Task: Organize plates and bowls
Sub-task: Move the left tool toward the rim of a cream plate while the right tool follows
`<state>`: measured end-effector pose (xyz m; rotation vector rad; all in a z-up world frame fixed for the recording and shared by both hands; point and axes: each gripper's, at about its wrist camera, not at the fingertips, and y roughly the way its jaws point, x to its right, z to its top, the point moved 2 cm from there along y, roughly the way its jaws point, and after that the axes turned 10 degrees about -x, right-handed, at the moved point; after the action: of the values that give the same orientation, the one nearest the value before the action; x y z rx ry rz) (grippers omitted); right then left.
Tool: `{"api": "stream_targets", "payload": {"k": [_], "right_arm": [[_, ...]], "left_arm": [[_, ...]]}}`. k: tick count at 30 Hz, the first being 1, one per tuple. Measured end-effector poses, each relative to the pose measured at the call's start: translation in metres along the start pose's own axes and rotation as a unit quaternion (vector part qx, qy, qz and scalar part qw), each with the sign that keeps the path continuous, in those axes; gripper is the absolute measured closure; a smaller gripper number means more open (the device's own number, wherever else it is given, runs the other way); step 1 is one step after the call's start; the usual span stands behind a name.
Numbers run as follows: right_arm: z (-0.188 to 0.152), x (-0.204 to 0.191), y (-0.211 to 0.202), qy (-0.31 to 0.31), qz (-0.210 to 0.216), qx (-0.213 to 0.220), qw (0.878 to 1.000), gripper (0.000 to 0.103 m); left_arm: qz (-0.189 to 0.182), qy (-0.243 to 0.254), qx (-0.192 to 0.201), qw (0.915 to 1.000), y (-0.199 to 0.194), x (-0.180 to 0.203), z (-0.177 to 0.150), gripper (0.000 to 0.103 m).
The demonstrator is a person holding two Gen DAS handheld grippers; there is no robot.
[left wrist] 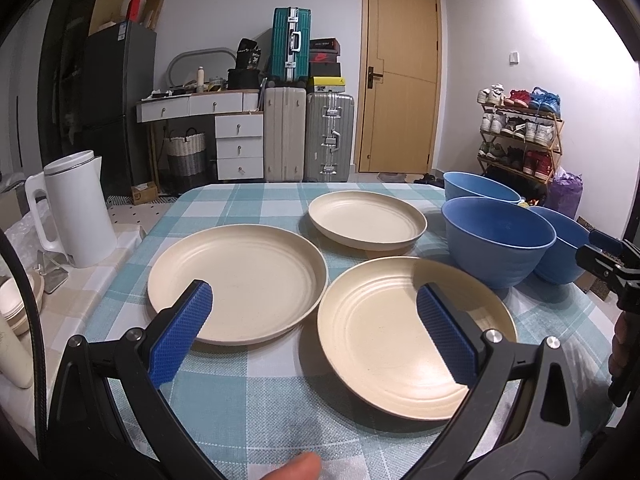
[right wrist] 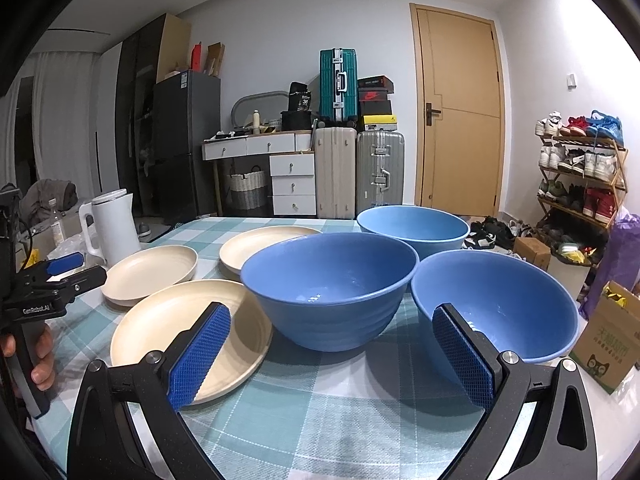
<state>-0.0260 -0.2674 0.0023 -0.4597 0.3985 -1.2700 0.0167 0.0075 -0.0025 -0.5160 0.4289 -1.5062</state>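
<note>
Covering most of both views is the table (left wrist: 248,400) with its teal-and-white checked cloth, and everything for the job sits on it, so I'll place things relative to the middle bowl.

Biggest pieces first: three blue bowls, all upright. The middle bowl (right wrist: 330,290) stands near the centre of the cloth. The far bowl (right wrist: 413,226) sits behind it and a bit to the right, close but I can't tell if they touch. The right bowl (right wrist: 496,308) is just beside the middle one on the right, near the table edge, rims looking almost in contact.

Then three cream plates, all flat and all to the left of the middle bowl. The near plate (left wrist: 416,338) is the closest one, its rim passing just beside the bowl's base. The left plate (left wrist: 238,284) lies further left, with its rim almost touching the near plate. The far plate (left wrist: 367,220) sits behind those two, level with the far bowl.

A white kettle (left wrist: 74,212) stands well off to the left on a neighbouring surface.

The left gripper (left wrist: 314,314) hovers over the gap between the left plate and the near plate, fingers spread wide, holding nothing. The right gripper (right wrist: 332,338) hangs in front of the middle bowl, fingers equally wide and gripping nothing, one pad over the near plate and the other over the right bowl.
</note>
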Motion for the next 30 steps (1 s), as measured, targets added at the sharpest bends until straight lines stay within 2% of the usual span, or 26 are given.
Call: {"api": "stream_targets", "payload": {"k": [5, 13, 20, 30], "right_arm": [[0.006, -0.003, -0.002, 0.001, -0.003, -0.006, 1.0, 0.0], [0.021, -0.018, -0.003, -0.011, 0.003, -0.011, 1.0, 0.0], [0.038, -0.034, 0.001, -0.015, 0.024, -0.023, 0.999, 0.0], [0.068, -0.062, 0.015, -0.02, 0.056, -0.041, 0.997, 0.0]], "left_arm": [[0.013, 0.001, -0.002, 0.9999, -0.003, -0.001, 0.004, 0.001], [0.01, -0.007, -0.013, 0.9998, -0.009, -0.006, 0.012, 0.001], [0.034, -0.003, -0.024, 0.9991, -0.018, -0.008, 0.02, 0.001], [0.045, -0.021, -0.041, 0.9979, -0.027, -0.03, 0.034, 0.001]]}}
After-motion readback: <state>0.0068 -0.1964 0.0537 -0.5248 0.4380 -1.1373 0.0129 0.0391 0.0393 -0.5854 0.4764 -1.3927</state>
